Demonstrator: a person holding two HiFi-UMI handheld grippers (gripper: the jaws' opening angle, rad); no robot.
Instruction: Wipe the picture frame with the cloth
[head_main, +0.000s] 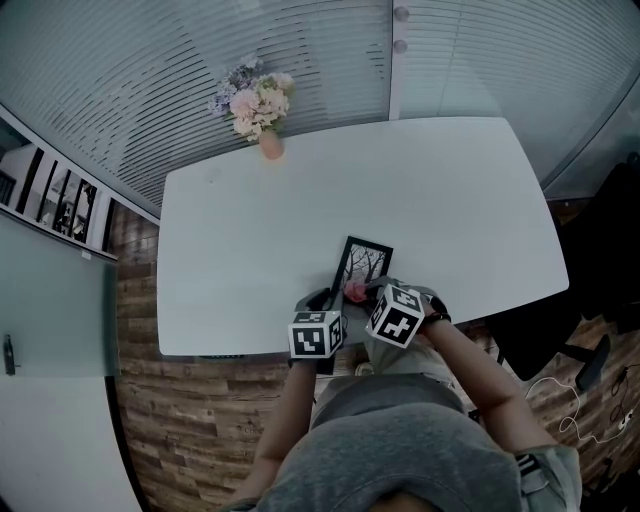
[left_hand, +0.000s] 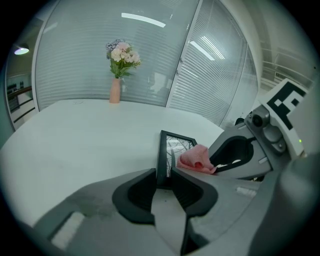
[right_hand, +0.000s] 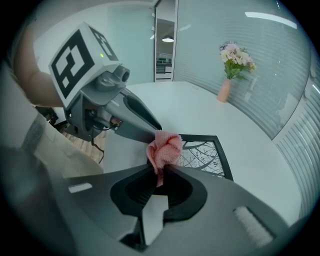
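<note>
A black picture frame (head_main: 362, 262) with a tree print lies near the white table's (head_main: 250, 250) front edge. My left gripper (head_main: 322, 300) is shut on the frame's near edge. In the left gripper view that edge of the frame (left_hand: 164, 156) stands between the left gripper's (left_hand: 164, 176) jaws. My right gripper (right_hand: 161, 172) is shut on a bunched pink cloth (right_hand: 165, 149), and the cloth (head_main: 354, 291) rests over the frame's near end. In the right gripper view the frame's glass (right_hand: 205, 154) shows just beyond the cloth, with the left gripper (right_hand: 145, 131) beside it.
A pink vase of flowers (head_main: 262, 112) stands at the table's far left edge. Glass walls with blinds rise behind the table. A dark chair (head_main: 605, 250) stands off the table's right end, and cables (head_main: 570, 400) lie on the wooden floor.
</note>
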